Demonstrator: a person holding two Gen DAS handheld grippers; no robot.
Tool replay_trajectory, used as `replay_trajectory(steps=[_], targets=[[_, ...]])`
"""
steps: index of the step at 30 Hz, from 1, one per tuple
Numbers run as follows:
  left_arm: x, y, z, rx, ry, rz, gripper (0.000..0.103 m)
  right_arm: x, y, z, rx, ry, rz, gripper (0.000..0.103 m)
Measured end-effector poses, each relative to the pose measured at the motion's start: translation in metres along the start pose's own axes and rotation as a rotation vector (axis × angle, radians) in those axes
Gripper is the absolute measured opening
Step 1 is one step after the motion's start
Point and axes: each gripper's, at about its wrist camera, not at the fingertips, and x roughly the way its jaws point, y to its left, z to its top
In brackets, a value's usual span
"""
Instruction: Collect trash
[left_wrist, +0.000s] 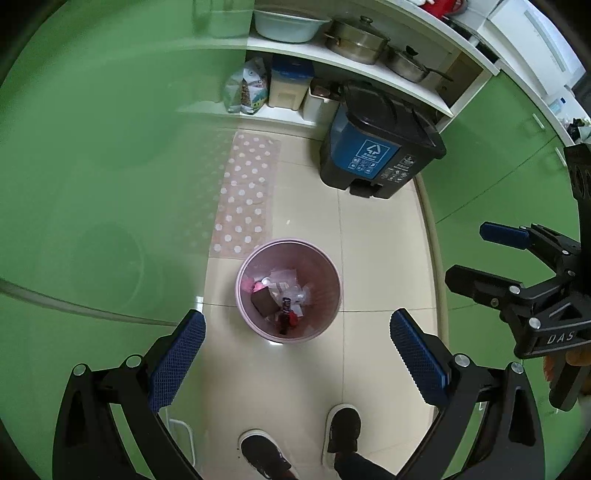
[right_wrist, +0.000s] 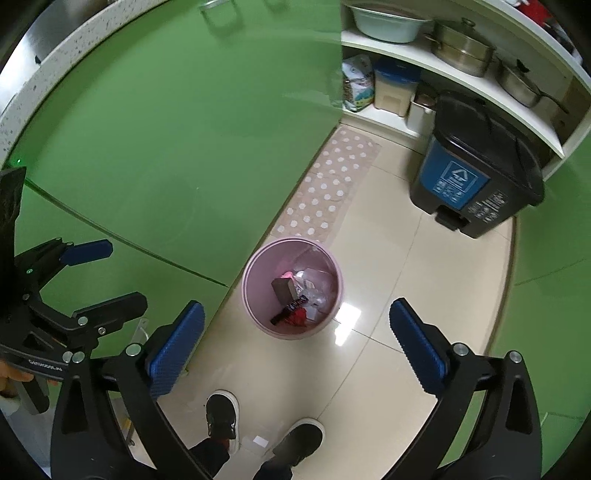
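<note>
1. The pink bin (left_wrist: 288, 291) stands upright on the tiled floor (left_wrist: 384, 258), mouth facing up, wrappers and scraps (left_wrist: 284, 299) heaped inside.
2. Its far rim touches the dotted mat (left_wrist: 245, 195); green cabinet doors (left_wrist: 110, 166) flank the narrow aisle.
3. The black pedal bin (left_wrist: 380, 144) stands well beyond it.
4. Left tool (left_wrist: 297, 341) and right tool (right_wrist: 297, 332) both gape wide, empty, above the bin.
5. Two shoes (left_wrist: 343, 428) stand near it.

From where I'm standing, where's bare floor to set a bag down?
Bare tile lies between the pink bin and the black bin, and right of the pink bin up to the green cabinet. The dotted mat fills the left strip. It is tight by the shoes.
</note>
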Motion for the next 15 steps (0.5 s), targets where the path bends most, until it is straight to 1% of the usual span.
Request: replay_trajectory(steps=[3,6,9,10,12,15], targets=[[-0.024,-0.014,-0.002,0.010,-0.010,-0.003,0.096,-0.025,0.000,-0.003,0.010,-0.010,-0.019,0.098],[-0.050,-0.026,-0.004,0.008,-0.024,-0.008,0.096,-0.064,0.002,-0.006,0.021,-0.032,-0.031,0.098],[-0.088,-0.039,-0.007,0.002,-0.045,-0.004,0.096,-0.107,0.007,-0.008,0.017,-0.051,-0.048,0.099],[-0.107,-0.045,-0.010,-0.002,-0.056,0.002,0.096,-0.124,0.009,-0.009,0.015,-0.055,-0.052,0.099],[-0.132,-0.050,-0.012,-0.011,-0.071,0.009,0.096,-0.156,0.016,-0.011,-0.005,-0.068,-0.053,0.100],[-0.179,-0.058,-0.019,-0.034,-0.101,0.027,0.096,-0.202,0.026,-0.013,-0.020,-0.088,-0.046,0.100]])
